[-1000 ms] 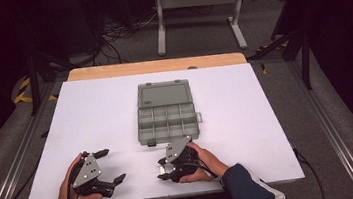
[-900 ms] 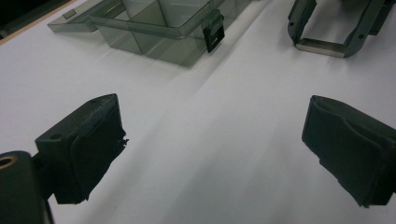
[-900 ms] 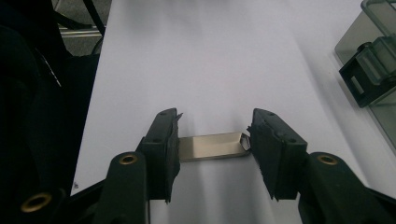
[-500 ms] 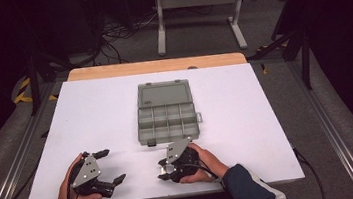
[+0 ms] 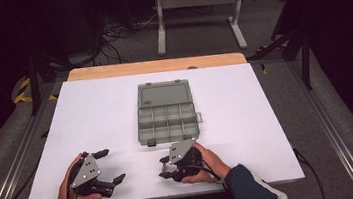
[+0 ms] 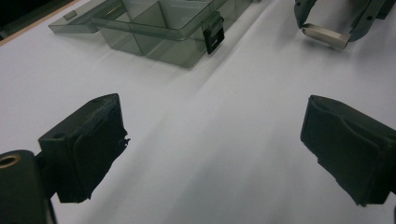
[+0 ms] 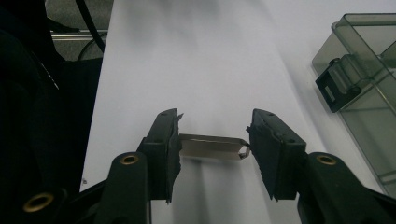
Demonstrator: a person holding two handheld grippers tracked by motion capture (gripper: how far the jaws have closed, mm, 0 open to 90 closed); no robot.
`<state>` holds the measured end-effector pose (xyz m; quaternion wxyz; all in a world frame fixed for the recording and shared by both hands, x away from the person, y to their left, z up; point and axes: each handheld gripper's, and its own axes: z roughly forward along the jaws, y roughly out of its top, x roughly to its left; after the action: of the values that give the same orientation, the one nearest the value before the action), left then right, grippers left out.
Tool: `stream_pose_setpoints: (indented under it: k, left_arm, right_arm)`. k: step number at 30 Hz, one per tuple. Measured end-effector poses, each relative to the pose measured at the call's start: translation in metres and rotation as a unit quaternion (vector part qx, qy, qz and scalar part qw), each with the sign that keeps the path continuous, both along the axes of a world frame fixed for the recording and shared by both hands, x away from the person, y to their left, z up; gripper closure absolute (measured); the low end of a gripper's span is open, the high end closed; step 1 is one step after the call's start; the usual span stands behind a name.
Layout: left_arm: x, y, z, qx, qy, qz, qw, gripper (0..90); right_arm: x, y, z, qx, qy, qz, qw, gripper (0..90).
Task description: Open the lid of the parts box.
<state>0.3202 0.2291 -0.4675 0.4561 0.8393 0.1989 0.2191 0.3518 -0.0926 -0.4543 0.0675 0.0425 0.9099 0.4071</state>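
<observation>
Nothing moved: metal clip (image 7: 212, 147) clamped in right gripper (image 7: 212, 148) jaws.

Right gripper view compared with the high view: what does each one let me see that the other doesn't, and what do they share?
The right gripper view gives the close detail: a small silver metal strip pinched between the jaws of the right gripper, and the black latch on the box. The high view gives the whole layout: the left hand and right hand, the open left gripper, and the box's lid lying flat open. Both show the white table, the box and the right gripper.
</observation>
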Motion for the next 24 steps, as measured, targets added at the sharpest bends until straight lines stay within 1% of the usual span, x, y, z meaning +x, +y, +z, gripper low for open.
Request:
stream_pose_setpoints:
  k: [9,10,13,14,24]
  left_arm:
    - [0.000,0.001,0.001,-0.006,0.000,0.001,1.0000,7.1]
    - [0.000,0.001,0.001,-0.005,0.000,0.001,1.0000,7.1]
    - [-0.001,0.001,0.001,-0.007,0.000,0.001,1.0000,7.1]
    - [0.000,0.001,0.001,-0.006,0.000,0.001,1.0000,7.1]
    - [0.000,0.001,0.001,-0.007,-0.001,0.000,1.0000,7.1]
  right_arm:
    - [-0.001,-0.004,0.006,0.016,-0.013,-0.011,0.9997,53.5]
    - [-0.002,-0.005,0.008,0.021,-0.015,-0.014,0.9996,53.5]
    - [-0.002,-0.006,0.010,0.025,-0.021,-0.016,0.9993,53.5]
    - [-0.003,-0.008,0.012,0.031,-0.022,-0.021,0.9991,53.5]
    - [-0.003,-0.011,0.018,0.040,-0.037,-0.029,0.9981,53.5]
